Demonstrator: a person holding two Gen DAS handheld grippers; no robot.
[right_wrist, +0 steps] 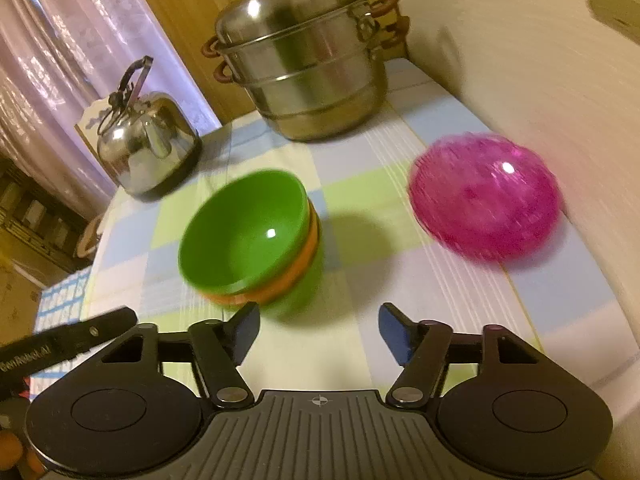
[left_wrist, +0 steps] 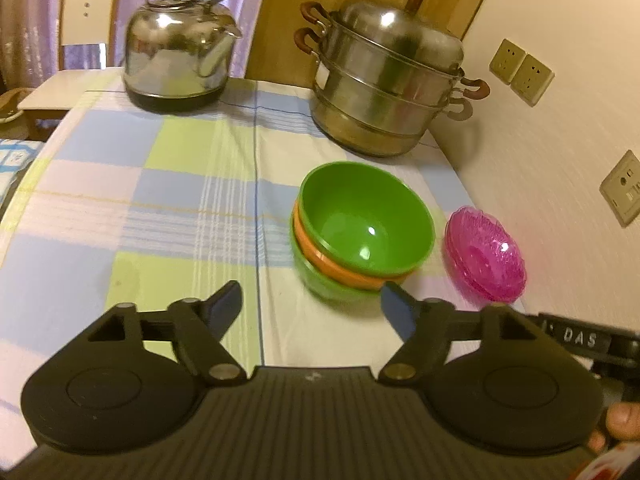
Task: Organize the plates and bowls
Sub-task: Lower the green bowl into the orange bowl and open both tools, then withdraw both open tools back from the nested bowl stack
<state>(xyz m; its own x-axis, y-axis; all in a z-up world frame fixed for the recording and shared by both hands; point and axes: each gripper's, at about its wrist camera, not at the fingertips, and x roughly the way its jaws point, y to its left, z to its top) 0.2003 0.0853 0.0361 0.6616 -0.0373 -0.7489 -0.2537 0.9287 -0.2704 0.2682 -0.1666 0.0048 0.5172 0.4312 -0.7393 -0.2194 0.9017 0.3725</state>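
Left hand-held gripper (left_wrist: 311,307): I see its jaws spread wide with nothing between them; the flat dark-blue pads angle outward over the cloth, just short of the bowl stack.
Right hand-held gripper (right_wrist: 319,331): also standing wide and empty, with matte black arms, round hubs and a ribbed grey body below.
Bowl stack (left_wrist: 362,236): three smooth, glossy plastic bowls nested together, green on top, an orange (left_wrist: 340,266) rim in the middle, green at the bottom; the top one sits tilted in the nest. It rests on the table right of centre, in front of the steamer.
Pink dishes (left_wrist: 486,258): translucent magenta plastic with a ribbed, sparkly texture, shallow and round, apparently more than one nested; I cannot tell how many. They lie just right of the bowl stack, apart from it and close to the wall.
Table (left_wrist: 160,208): covered in a soft checked cloth of pale blue, lime, pink and white squares with fine woven stripes.
Steamer pot (left_wrist: 390,80): tiered polished steel, domed lid, curved brown handles, at the far right of the table.
Kettle (left_wrist: 180,52): rounded mirror-bright steel with a black base and arched black handle, at the far left.
Wall (left_wrist: 560,140): pale, faintly textured, carrying beige socket plates.
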